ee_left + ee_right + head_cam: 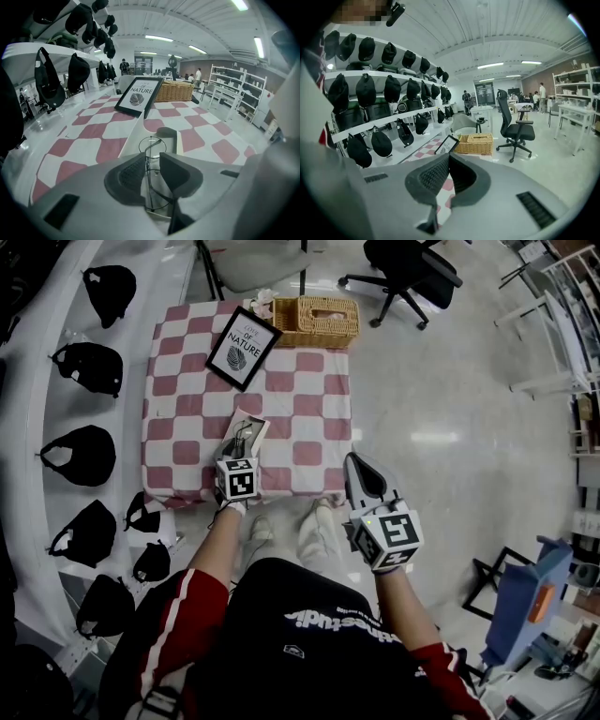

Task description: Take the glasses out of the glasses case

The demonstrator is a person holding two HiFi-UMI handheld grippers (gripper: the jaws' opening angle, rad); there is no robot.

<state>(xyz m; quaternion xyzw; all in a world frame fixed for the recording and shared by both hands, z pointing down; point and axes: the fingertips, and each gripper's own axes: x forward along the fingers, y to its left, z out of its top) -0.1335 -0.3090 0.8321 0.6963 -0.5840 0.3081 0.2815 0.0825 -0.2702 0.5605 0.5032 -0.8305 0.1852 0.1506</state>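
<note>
An open beige glasses case [253, 427] lies near the front edge of the table with a red-and-white checked cloth [309, 409]. In the left gripper view the case [135, 137] runs away from me under the jaws. Thin wire-rimmed glasses [151, 138] stand on edge over it, their frame passing between the pads. My left gripper [153, 157] is shut on the glasses, and in the head view this left gripper [242, 448] sits at the case's near end. My right gripper [359, 463] hangs shut and empty just off the table's right front corner; its own view shows the right gripper [447, 157] with jaws together.
A framed "Love of Nature" picture [242, 348] and a wicker basket [316, 320] stand at the table's far end. White shelves with black caps [89, 362] curve along the left. An office chair [408, 273] is on the floor at the far right.
</note>
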